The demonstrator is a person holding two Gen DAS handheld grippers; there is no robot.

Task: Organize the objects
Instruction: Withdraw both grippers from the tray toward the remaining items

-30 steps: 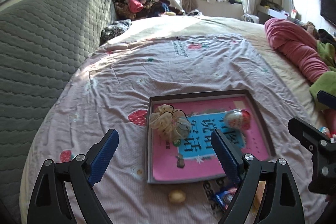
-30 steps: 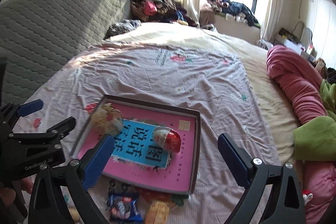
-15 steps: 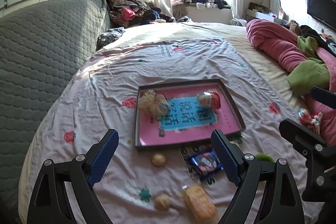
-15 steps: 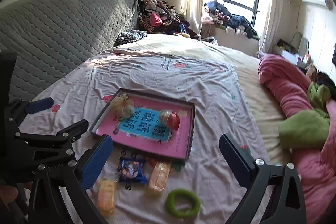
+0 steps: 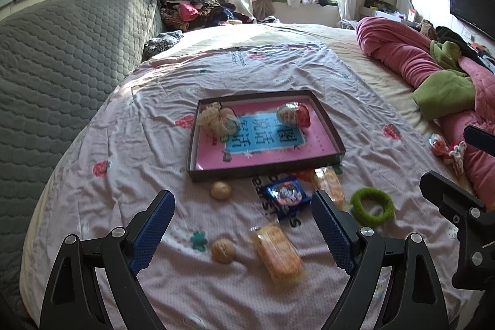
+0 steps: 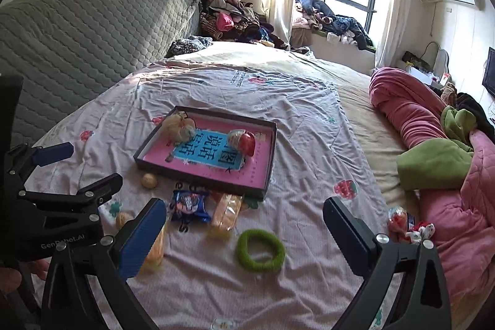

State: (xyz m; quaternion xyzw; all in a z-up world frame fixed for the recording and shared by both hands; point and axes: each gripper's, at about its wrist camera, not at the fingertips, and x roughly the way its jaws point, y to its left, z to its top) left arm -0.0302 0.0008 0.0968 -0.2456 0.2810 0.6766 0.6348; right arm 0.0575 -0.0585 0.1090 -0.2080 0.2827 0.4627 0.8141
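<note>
Both grippers hover above a bed with jaws spread wide and nothing between them: left gripper (image 5: 243,225); right gripper (image 6: 244,231). The shallow dark-rimmed tray (image 5: 335,144), its pink floor printed with a blue panel, lies mid-bed on the floral sheet (image 5: 133,163) and already holds a cream mesh pouch (image 5: 218,121) at its left end and a red-and-white foil-wrapped egg (image 5: 294,115) toward its right. The loose items lie just in front of the tray's near rim: two walnuts (image 5: 221,190) (image 5: 223,250); a blue snack packet (image 5: 286,194); two clear-wrapped orange cakes (image 5: 280,252) (image 5: 328,184), the farther one touching the rim; a green fuzzy ring (image 5: 372,206). Handling, as judged: all appear light; the walnuts are hard and round, apt to roll, best pinched across the middle; the wrapped cakes look soft and crushable with slippery film, best taken gently across the short sides; the ring is soft and compliant, graspable anywhere on its band; the packet is flat and crinkly, so take it by an edge. The left view shows both walnuts clearly; the right view half hides the nearer walnut and cake behind its left finger, but shows a small red-and-white wrapped sweet (image 6: 402,223) beside the pink quilt (image 6: 464,218) more plainly.
</note>
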